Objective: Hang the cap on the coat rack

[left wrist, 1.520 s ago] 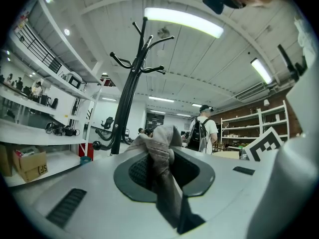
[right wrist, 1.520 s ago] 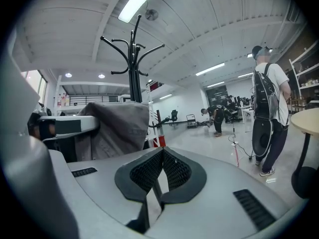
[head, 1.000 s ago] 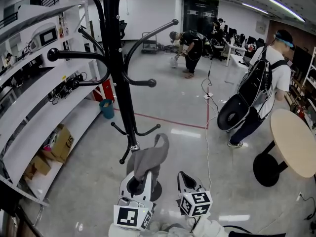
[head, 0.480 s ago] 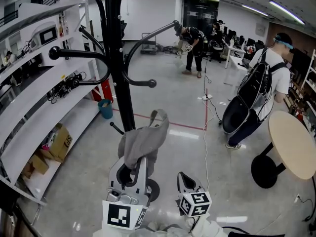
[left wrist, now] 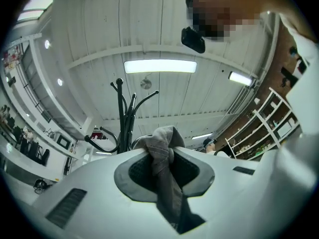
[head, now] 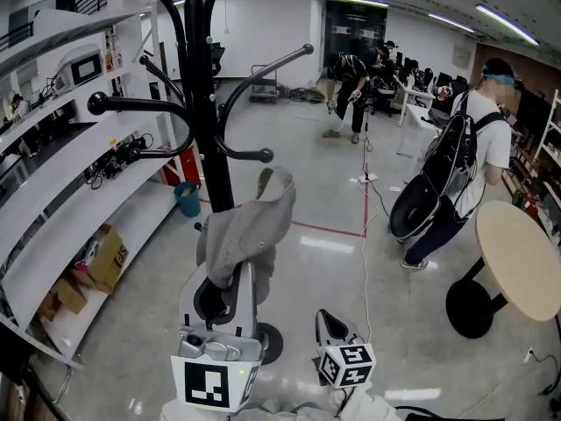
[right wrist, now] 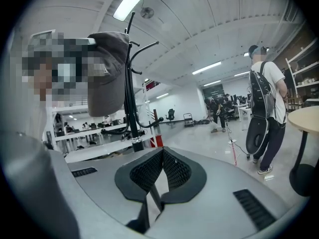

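Note:
A grey cap [head: 247,224] hangs crumpled from my left gripper [head: 230,281], which is shut on its fabric and held up just right of the black coat rack's pole [head: 204,103]. The cap sits below the rack's curved hook [head: 248,152] and appears apart from it. In the left gripper view the cap [left wrist: 166,156] is pinched between the jaws, with the rack [left wrist: 125,114] beyond. My right gripper [head: 330,321] is lower and to the right, shut and empty. The right gripper view shows the cap [right wrist: 107,71] beside the rack [right wrist: 132,98].
White shelving [head: 61,182] runs along the left with a cardboard box [head: 107,254]. A round table [head: 521,253] stands at the right. A person with a black bag [head: 447,178] walks nearby; others stand farther back. A cable [head: 366,235] lies on the floor.
My left gripper has lifted the cap higher, toward the rack's hooks. The right gripper has stayed put. The people in the background have shifted.

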